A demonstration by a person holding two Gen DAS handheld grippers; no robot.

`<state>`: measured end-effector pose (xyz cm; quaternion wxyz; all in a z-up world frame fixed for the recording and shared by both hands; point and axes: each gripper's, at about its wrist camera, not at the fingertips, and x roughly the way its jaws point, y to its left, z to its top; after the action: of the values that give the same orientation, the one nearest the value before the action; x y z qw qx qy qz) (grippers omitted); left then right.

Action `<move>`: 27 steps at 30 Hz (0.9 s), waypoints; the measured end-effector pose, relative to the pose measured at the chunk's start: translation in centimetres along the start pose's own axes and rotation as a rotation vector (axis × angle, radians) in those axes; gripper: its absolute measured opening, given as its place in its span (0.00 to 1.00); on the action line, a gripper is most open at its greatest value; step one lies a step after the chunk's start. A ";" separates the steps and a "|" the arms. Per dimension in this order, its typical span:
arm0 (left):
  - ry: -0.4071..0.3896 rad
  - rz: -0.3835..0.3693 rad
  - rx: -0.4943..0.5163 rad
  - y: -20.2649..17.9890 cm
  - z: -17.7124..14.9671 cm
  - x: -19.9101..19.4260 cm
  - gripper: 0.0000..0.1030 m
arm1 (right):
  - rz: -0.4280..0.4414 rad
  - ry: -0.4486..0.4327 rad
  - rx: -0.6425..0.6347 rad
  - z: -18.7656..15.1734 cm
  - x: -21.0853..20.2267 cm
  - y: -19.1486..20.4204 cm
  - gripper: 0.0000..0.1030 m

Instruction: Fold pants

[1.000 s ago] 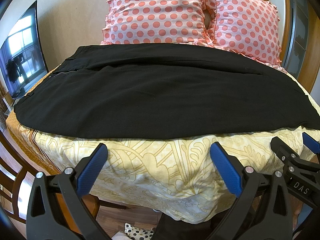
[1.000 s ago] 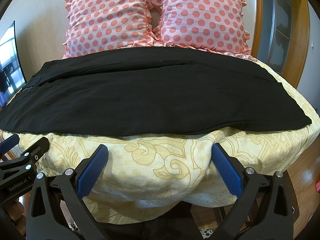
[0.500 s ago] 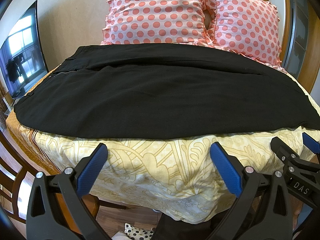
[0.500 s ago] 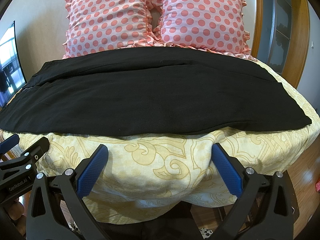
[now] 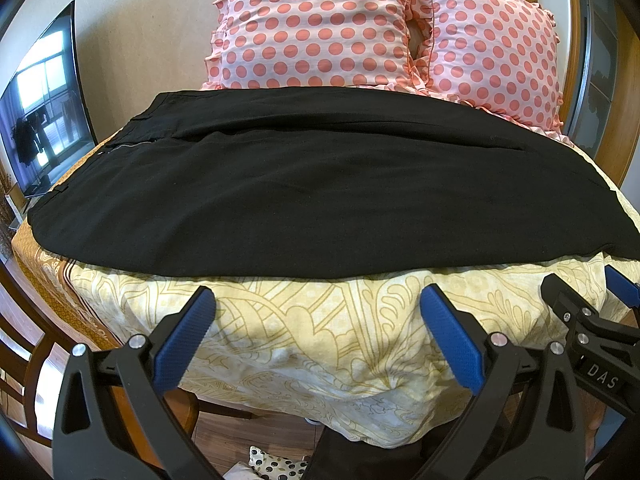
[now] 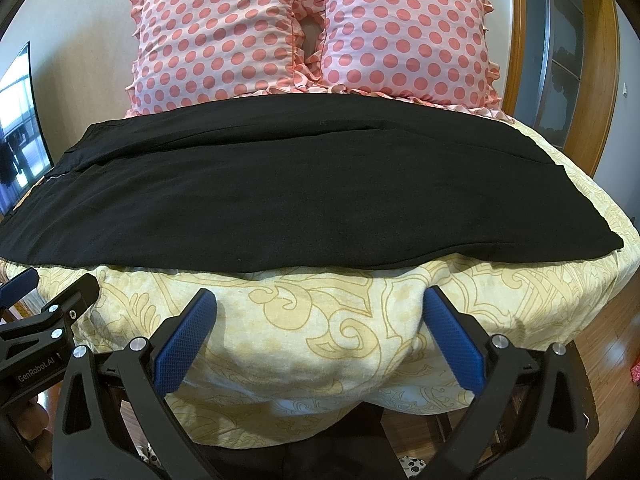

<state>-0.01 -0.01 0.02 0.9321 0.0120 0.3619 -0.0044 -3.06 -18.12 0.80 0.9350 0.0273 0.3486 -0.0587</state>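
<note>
Left gripper [image 5: 316, 318] and right gripper [image 6: 320, 320] both spread wide, grasping nothing. Pants [image 5: 320, 184] flat ahead; pinch near edge at 2 spaced points, lift evenly, fold away.

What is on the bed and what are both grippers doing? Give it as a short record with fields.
garment: black pants, spread flat across the bed, waist toward the left
surface: yellow patterned bedspread
behind: two pink dotted pillows
left gripper: open, holding nothing, short of the pants' near edge
right gripper: open, holding nothing, short of the near edge
fold: not begun
</note>
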 end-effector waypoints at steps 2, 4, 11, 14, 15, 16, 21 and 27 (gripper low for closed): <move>0.000 0.000 0.000 0.0 0.0 0.0 0.98 | 0.000 0.001 0.000 0.0 0.0 0.0 0.99; 0.000 0.000 0.000 0.0 0.0 0.0 0.98 | 0.000 0.001 0.000 0.0 0.0 0.0 0.99; -0.001 0.000 0.000 0.0 0.0 0.0 0.98 | 0.000 0.001 0.000 0.0 0.0 0.0 0.99; -0.001 0.000 0.000 0.0 0.0 0.0 0.98 | 0.000 0.001 0.000 0.0 0.0 0.0 0.99; -0.001 0.000 0.000 0.0 0.0 0.0 0.98 | 0.000 0.001 0.000 0.0 0.0 0.0 0.99; -0.001 0.000 0.000 0.0 0.0 0.0 0.98 | 0.000 0.000 0.000 0.0 0.0 0.0 0.99; 0.000 0.000 0.000 0.0 0.0 0.0 0.98 | 0.000 0.000 -0.001 -0.1 0.0 0.1 0.99; -0.002 -0.005 0.003 0.0 0.0 0.0 0.98 | 0.038 0.007 -0.029 -0.1 0.1 0.0 0.99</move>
<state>-0.06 0.04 0.00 0.9324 0.0127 0.3612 -0.0070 -3.06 -18.16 0.69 0.9350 0.0205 0.3522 -0.0356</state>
